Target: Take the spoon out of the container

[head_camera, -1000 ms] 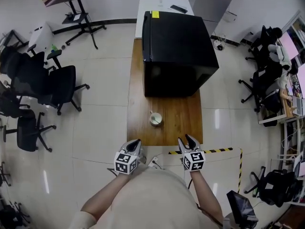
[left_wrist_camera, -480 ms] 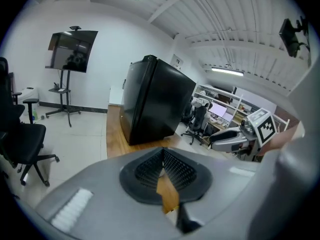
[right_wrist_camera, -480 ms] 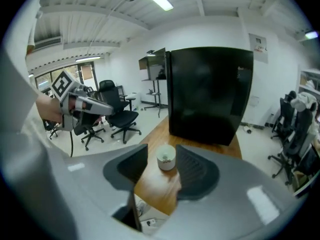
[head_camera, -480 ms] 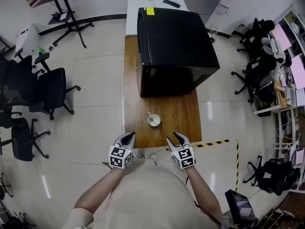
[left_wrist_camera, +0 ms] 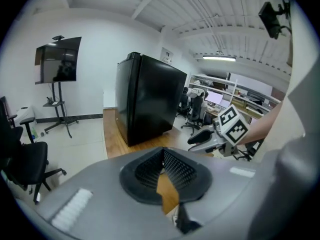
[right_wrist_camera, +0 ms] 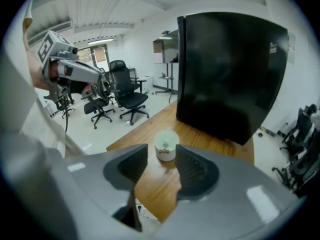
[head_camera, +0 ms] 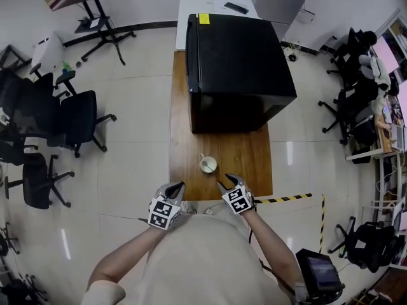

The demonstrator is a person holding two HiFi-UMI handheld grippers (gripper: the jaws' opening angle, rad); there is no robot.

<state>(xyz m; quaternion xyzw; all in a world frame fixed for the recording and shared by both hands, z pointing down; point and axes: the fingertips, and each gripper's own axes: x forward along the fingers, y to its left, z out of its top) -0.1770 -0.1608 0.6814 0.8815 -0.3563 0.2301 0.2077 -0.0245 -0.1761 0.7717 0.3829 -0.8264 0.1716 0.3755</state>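
Note:
A small white cup (head_camera: 208, 164) stands near the front of the wooden table (head_camera: 245, 157), and a thin spoon handle (head_camera: 201, 157) sticks out of it toward the upper left. In the right gripper view the cup (right_wrist_camera: 166, 145) sits just beyond the pads, framed in the gap. My right gripper (head_camera: 226, 183) is open and empty, its tips over the table's front edge, right of the cup. My left gripper (head_camera: 175, 190) hovers at the front edge left of the cup. Its pads (left_wrist_camera: 175, 169) meet at the tips with nothing between them.
A big black cabinet (head_camera: 238, 68) fills the far half of the table behind the cup. Black office chairs (head_camera: 76, 116) stand on the floor to the left. Yellow-black tape (head_camera: 286, 199) marks the floor at the right. A white table (head_camera: 216, 5) lies behind the cabinet.
My right gripper has dropped and swung left toward the cup, rolling as it went. The left gripper has shifted a little along the table's front edge.

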